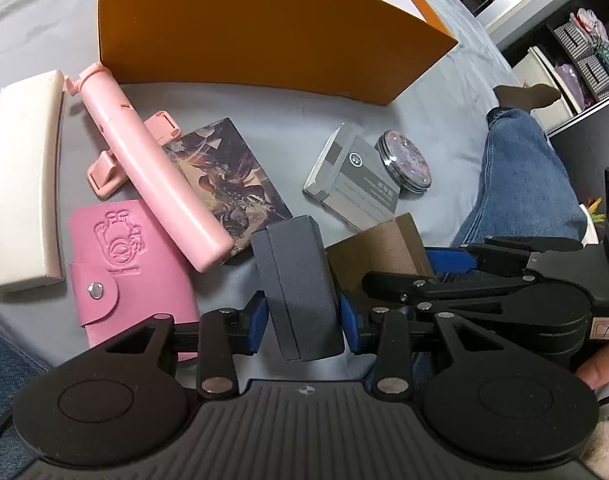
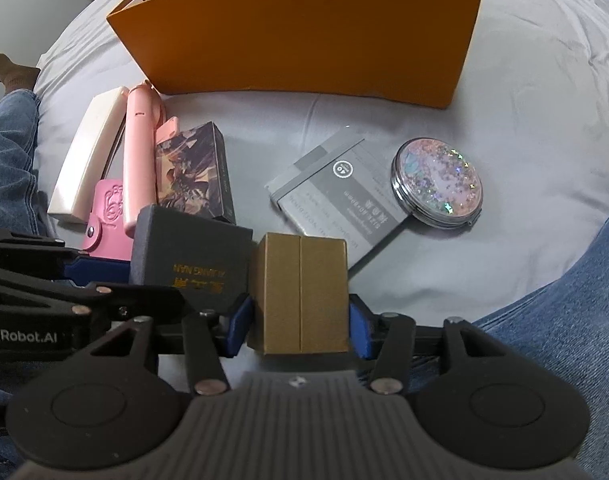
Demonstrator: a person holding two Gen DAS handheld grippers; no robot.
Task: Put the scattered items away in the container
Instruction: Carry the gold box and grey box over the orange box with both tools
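Two small boxes between the fingers, orange container ahead

Two grippers sit side by side low over a grey bedsheet [image 2: 384,128]. The left gripper [image 1: 302,318] has a dark grey box [image 1: 298,284] standing on edge between its blue fingers [image 1: 257,320], which close on both its sides; its long axis runs away from the camera toward the container. In the right wrist view its broad face carries gold lettering, upside down, reading roughly "XIANG NAN" above two Chinese characters. The right gripper [image 2: 298,322] holds a gold-brown box [image 2: 300,296] upright between its fingers [image 2: 240,320], pads against each side. "enRobot.AI" is printed on the left gripper's body.

Farther off lie a grey card box [image 2: 332,196] marked "40", a glittery round compact mirror [image 2: 436,180], a dark illustrated box [image 2: 192,168], a pink folding stick [image 1: 152,168] lying diagonally, a pink snap wallet [image 1: 132,264] embossed with a cartoon figure, and a cream case [image 1: 22,184]. The orange container [image 2: 304,40] stands open at the far side, soft toys showing inside. A person's jeans-clad legs [image 1: 520,180] flank the items; shelves show beyond the bed.
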